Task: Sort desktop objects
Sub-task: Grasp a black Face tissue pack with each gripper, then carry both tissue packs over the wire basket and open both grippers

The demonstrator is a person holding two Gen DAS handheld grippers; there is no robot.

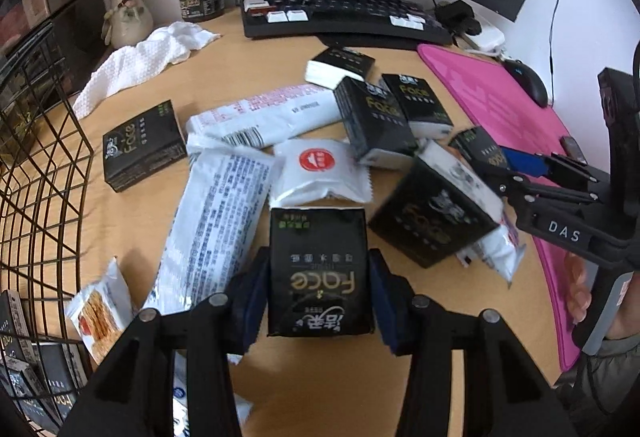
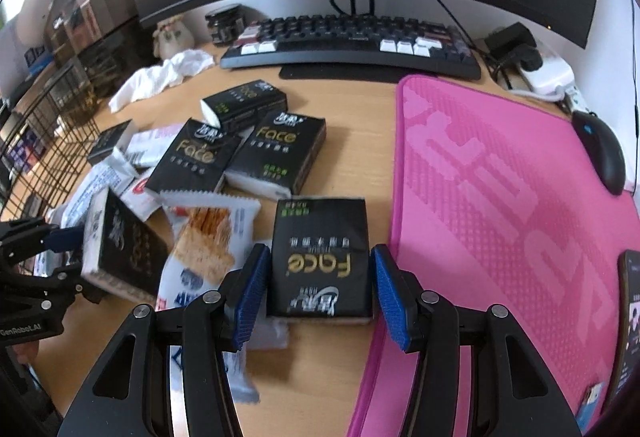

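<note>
Left gripper clamped on a black tissue pack, blue pads pressed to both long sides, lifted over the litter on the desk. Right gripper spread wide around a second tissue pack lying beside the pink mat, pads just clear of its sides (not yet squeezing). Probably light and soft, film wrap likely slippery; best pinched mid-length across the narrow sides, gently. Wire basket waiting at far left.
</note>
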